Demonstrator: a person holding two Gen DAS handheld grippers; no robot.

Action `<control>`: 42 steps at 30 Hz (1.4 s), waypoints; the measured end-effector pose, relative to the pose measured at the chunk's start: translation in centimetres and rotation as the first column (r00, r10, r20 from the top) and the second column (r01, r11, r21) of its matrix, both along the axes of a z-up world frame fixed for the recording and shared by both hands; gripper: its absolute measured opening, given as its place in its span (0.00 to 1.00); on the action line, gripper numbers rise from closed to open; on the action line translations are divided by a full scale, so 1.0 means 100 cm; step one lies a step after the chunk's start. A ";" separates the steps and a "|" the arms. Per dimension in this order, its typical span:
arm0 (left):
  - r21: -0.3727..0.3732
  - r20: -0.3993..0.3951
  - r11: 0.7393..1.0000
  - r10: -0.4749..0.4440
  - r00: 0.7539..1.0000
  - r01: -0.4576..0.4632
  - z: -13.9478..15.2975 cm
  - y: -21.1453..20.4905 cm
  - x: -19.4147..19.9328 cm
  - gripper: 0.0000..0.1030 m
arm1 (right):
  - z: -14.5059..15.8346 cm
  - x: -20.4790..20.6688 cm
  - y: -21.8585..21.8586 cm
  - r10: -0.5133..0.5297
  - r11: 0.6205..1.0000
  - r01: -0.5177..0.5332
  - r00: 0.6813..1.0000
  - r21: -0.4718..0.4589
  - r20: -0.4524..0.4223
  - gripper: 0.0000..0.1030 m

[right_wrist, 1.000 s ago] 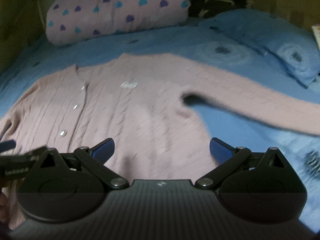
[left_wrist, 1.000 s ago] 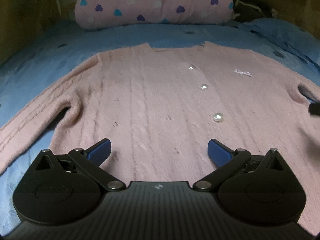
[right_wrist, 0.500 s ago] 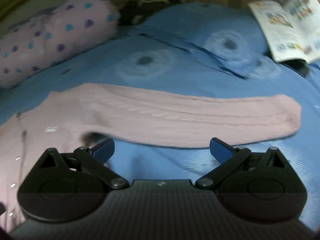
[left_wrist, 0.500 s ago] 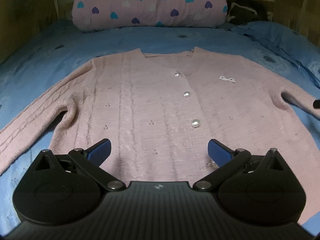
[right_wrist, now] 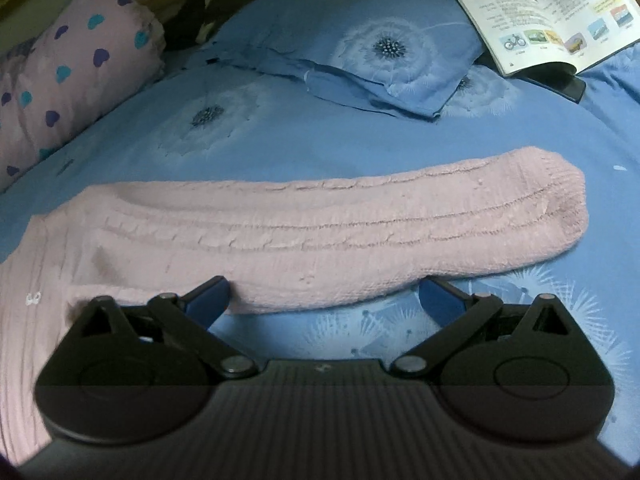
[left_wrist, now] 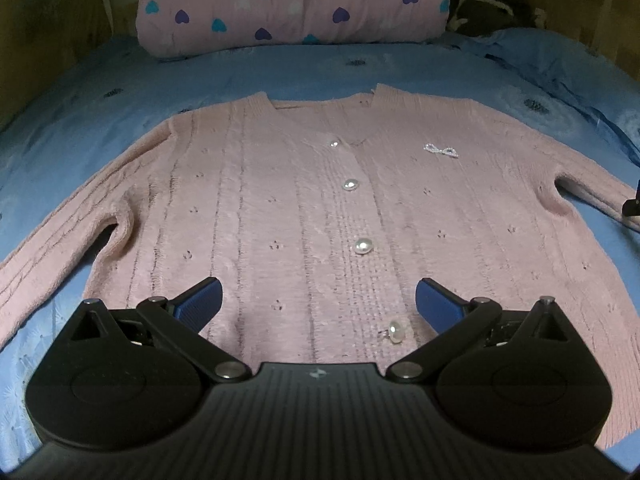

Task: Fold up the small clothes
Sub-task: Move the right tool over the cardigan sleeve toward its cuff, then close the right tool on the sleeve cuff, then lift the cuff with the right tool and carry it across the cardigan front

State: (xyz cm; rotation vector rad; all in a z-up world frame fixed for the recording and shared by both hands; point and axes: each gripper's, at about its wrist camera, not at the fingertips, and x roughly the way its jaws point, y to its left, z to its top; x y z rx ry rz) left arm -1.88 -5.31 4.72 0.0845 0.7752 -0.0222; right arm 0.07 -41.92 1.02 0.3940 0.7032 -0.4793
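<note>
Pink cardigan [left_wrist: 320, 208] flat on blue bed [left_wrist: 280, 68]; left tool [left_wrist: 319, 300] spread over hem, right tool [right_wrist: 324, 294] spread at sleeve [right_wrist: 360, 232].

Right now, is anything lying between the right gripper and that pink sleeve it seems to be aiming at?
Nothing visible. The right gripper is open, with the cardigan sleeve directly ahead and only bare blue bedsheet around it. The open picture book and the pillow lie beyond the sleeve, clear of the approach.

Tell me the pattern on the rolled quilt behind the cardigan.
Pink quilt with purple, teal and white hearts; clearest in the left wrist view.
</note>
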 end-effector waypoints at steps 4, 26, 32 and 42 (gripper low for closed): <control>0.000 -0.009 1.000 0.002 1.000 -0.002 -0.002 -0.005 0.000 1.00 | -0.001 0.005 -0.001 -0.002 1.000 0.002 1.000 0.000 0.000 1.00; 0.014 -0.036 1.000 -0.026 0.999 0.026 -0.011 -0.024 -0.005 1.00 | -0.002 0.018 0.003 0.024 0.996 -0.022 0.999 -0.090 0.025 0.38; 0.026 -0.041 0.999 -0.038 0.998 0.039 -0.009 -0.019 -0.006 1.00 | 0.003 0.012 0.000 0.035 0.999 -0.035 0.994 -0.004 0.105 0.15; 0.088 -0.036 0.995 -0.035 0.999 0.038 0.003 0.014 0.001 1.00 | 0.027 0.002 0.003 0.051 0.997 -0.065 0.962 0.042 0.270 0.14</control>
